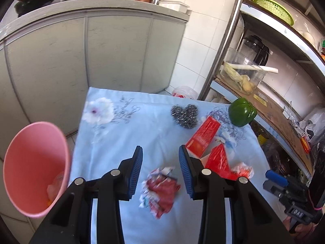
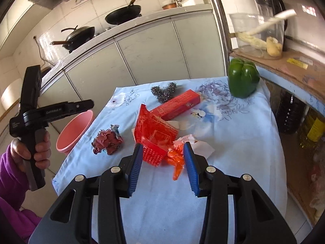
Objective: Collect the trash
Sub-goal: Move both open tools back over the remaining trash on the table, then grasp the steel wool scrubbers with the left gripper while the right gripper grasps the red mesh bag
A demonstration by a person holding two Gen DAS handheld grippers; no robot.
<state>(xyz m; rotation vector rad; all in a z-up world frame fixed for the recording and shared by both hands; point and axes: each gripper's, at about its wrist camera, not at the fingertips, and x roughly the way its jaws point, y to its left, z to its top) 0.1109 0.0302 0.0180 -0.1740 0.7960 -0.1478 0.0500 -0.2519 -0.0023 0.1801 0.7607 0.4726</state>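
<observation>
A crumpled red-and-white paper [image 1: 160, 191] lies on the blue floral tablecloth [image 1: 121, 142]. It shows between the fingers of my open left gripper [image 1: 160, 152], which hovers above it with nothing held. A pink bin [image 1: 36, 168] stands beside the table's left edge with pale scraps at its bottom. My right gripper [image 2: 162, 152] is open. A red plastic wrapper [image 2: 156, 136] and an orange scrap [image 2: 176, 158] lie just ahead of its fingertips. Behind them a red carton [image 2: 178, 103] rests flat. The right wrist view shows the left gripper [image 2: 87, 103] over the pink bin [image 2: 75, 132].
A steel scourer [image 1: 184, 116] and a green bell pepper [image 1: 241, 111] sit at the table's far side. A shelf rack [image 1: 274, 111] with a jar, bottles and bags stands to the right. Kitchen cabinets with pans are behind. A hand in a purple sleeve [image 2: 12, 162] holds the left gripper.
</observation>
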